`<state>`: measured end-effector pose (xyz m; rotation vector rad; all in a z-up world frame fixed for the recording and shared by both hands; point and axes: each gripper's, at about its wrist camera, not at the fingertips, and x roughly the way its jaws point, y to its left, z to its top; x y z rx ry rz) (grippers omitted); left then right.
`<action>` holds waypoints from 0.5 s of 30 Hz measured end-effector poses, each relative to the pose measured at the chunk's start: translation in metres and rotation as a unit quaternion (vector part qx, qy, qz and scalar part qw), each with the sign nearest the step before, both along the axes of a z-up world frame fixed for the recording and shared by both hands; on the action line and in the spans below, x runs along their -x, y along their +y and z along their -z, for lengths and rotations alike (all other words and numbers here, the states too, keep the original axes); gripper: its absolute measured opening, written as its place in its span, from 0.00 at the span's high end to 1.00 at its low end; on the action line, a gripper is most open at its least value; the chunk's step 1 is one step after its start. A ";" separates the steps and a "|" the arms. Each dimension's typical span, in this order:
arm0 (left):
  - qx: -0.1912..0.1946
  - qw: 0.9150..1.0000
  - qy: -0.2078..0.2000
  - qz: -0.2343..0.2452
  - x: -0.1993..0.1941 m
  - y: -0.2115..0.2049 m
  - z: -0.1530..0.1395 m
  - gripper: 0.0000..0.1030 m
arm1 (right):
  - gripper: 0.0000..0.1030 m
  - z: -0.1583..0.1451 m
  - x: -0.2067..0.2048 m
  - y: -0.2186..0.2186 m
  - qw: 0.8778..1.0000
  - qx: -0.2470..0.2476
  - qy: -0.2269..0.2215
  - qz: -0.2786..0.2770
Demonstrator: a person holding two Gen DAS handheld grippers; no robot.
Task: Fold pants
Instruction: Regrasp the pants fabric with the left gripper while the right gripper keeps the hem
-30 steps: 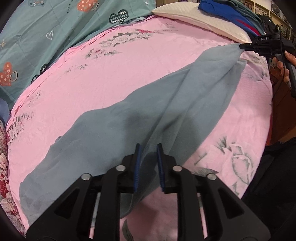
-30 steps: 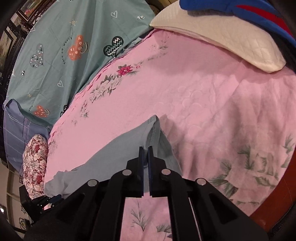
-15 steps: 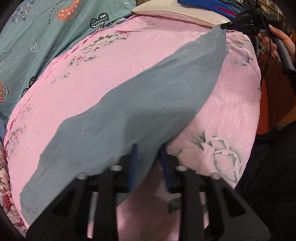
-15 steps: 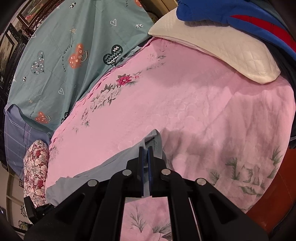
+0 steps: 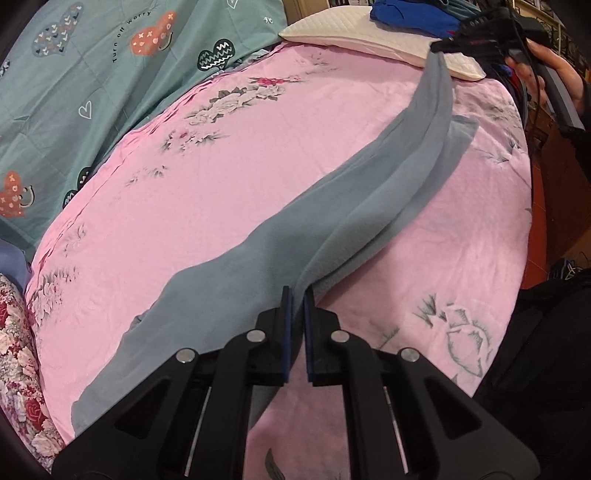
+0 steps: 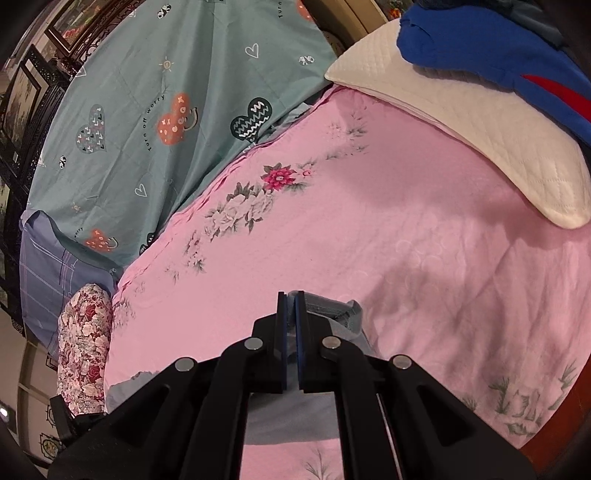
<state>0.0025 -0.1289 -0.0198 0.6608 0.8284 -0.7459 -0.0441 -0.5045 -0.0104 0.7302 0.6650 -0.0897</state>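
Both tools gripped the pants, left tool near one end, right tool at the other. Compared with a second ago, the lifted edge had risen off the bed into a taut ridge, lengthwise fold likely starting.

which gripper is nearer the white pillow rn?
Right. The right gripper holds the pants up right beside the white pillow; the left gripper grips them at the bed's opposite end.

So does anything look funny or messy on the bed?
Nothing is spilled or torn. The grey pants lie slanted across the pink sheet, bunched in ridges near the right tongs. A blue garment is heaped on the white pillow.
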 end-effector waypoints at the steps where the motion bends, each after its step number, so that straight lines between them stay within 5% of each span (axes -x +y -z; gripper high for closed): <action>1: 0.002 1.000 0.007 0.003 0.002 -0.001 0.000 0.93 | 0.97 -0.007 -0.002 0.001 1.000 0.003 -0.006 -0.002; 6: -0.004 1.000 0.011 0.015 0.010 0.001 0.002 0.91 | 0.97 -0.026 -0.004 0.001 1.000 0.010 -0.026 -0.004; 15: -0.003 0.998 0.003 -0.056 -0.036 0.020 -0.001 0.96 | 0.97 -0.042 -0.030 0.015 0.999 -0.004 -0.042 -0.027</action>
